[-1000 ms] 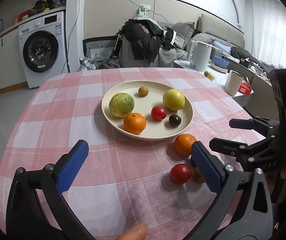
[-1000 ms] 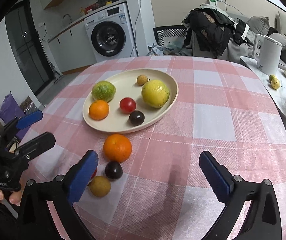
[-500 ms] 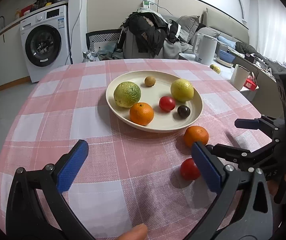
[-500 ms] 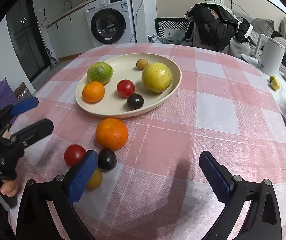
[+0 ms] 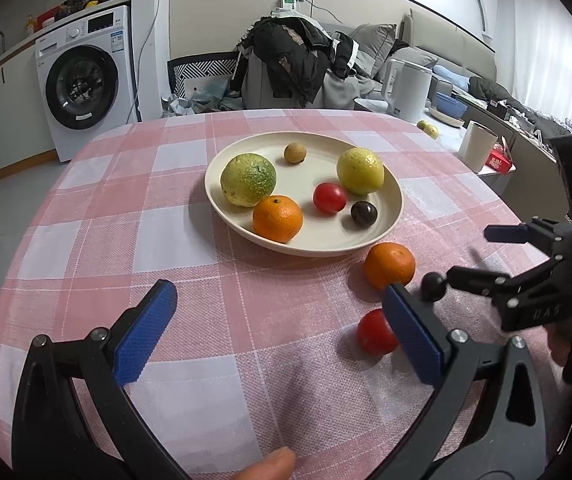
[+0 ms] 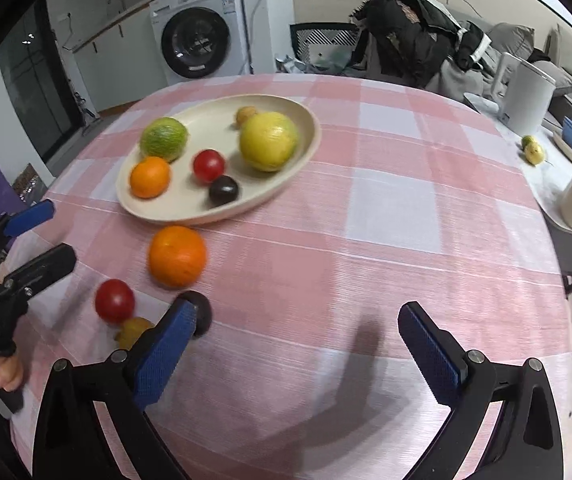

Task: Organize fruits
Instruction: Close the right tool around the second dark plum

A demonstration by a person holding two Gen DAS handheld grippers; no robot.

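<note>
A cream plate (image 5: pixel 390 216) (image 6: pixel 310 136) on the pink checked tablecloth holds a green citrus, a yellow citrus, an orange, a red tomato, a dark plum and a small brown fruit. On the cloth in front of it lie an orange (image 5: pixel 390 265) (image 6: pixel 177 256), a red tomato (image 5: pixel 374 333) (image 6: pixel 114 301), a dark plum (image 5: pixel 432 280) (image 6: pixel 201 312) and a small yellow-brown fruit (image 6: pixel 133 330). My left gripper (image 5: pixel 281 334) is open and empty, its right finger beside the tomato. My right gripper (image 6: pixel 298 350) is open and empty, its left finger against the plum.
Beyond the round table stand a washing machine (image 5: pixel 85 80), a chair piled with clothes (image 5: pixel 290 60) and a side table with a white kettle (image 5: pixel 408 88), a cup (image 5: pixel 478 146) and small fruits. The table edge curves close on both sides.
Both grippers moved closer to the loose fruit. The plate and fruit loom larger. The right view shifted right, so the plum now sits at its left fingertip.
</note>
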